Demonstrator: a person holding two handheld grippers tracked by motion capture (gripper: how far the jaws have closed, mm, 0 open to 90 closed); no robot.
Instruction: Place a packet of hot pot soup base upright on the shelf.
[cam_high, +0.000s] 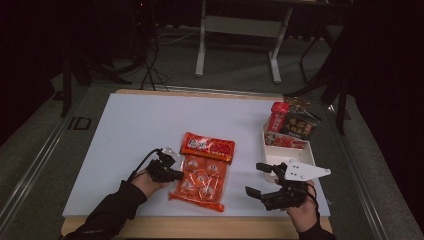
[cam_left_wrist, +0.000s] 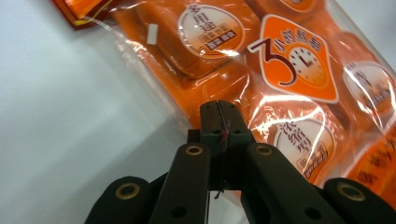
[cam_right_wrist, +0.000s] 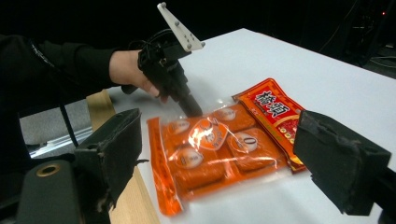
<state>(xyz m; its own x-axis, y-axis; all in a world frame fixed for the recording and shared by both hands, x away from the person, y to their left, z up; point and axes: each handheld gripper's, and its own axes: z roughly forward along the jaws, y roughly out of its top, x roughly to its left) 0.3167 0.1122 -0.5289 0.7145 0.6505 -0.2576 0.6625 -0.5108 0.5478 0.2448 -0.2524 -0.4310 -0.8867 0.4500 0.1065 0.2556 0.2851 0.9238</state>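
While my left hand-held gripper (cam_high: 172, 174) has its jaws pinched tight together on the clear plastic edge of the orange pouch pack (cam_high: 201, 181), I'm treating this as the start of a lift-and-carry, so the grip is what matters now. In the left gripper view the two jaws meet with no gap at the transparent seam, right at the pack's left side, with the orange pouches just beyond the tips; it looks like only film is caught, not a pouch, though I can't be sure how deep the bite goes. The pack lies flat near the front middle of the white tabletop (cam_high: 130, 130), its far end touching or slightly under the red snack bag (cam_high: 207, 147). My right hand-held gripper (cam_high: 257, 179) hangs wide open to the right of the pack, holding nothing, its jaws framing the pack in the right gripper view. To do this well, I'd say keep the left pinch firm and raise slowly, because a thin seam may slip or tear under the weight of the pouches. Bringing the right one across to take the opposite edge should stop the pack sagging and swinging. I'd also peel it away from the red bag rather than drag that along. The white bin (cam_high: 307, 150) at the right, already holding packets, looks the likely destination.
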